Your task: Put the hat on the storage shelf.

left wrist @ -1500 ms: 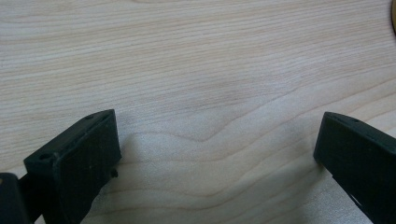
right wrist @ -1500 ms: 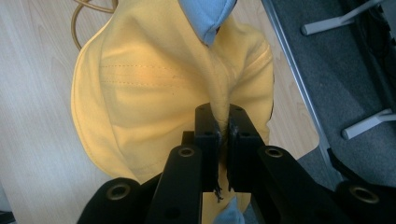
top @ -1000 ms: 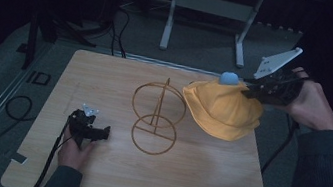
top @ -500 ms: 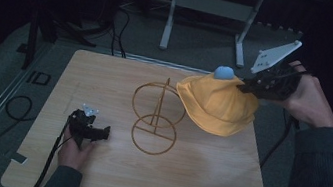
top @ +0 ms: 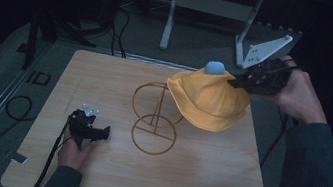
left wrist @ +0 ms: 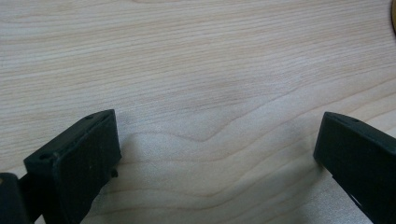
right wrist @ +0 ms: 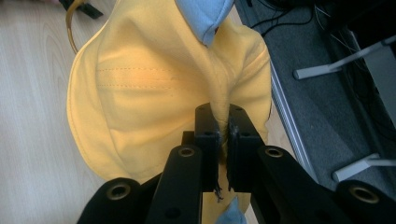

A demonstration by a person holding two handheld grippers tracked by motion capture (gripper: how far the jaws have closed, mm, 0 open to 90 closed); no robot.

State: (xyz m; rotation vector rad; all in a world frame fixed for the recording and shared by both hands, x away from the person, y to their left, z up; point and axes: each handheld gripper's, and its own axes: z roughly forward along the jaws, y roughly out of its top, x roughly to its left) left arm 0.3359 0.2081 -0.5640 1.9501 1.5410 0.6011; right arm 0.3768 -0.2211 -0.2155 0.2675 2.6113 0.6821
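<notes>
Hat (top: 208, 101) hangs right of the wire stand (top: 154, 119) on the table (top: 106, 79) — left tongs (top: 106, 132) lie leftward.

I note the yellow hat (top: 208, 102) covers part of the wire stand (top: 155, 122). In my left claw (left wrist: 215, 154) view, both jaws are cut off by the frame edge.

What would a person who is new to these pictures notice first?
First comes the yellow hat with its pale blue top, held in the air over the far right part of the wooden table, its fabric pinched in the right claw. Just left of it stands a gold wire stand, and the left claw rests open near the table's front left.
</notes>
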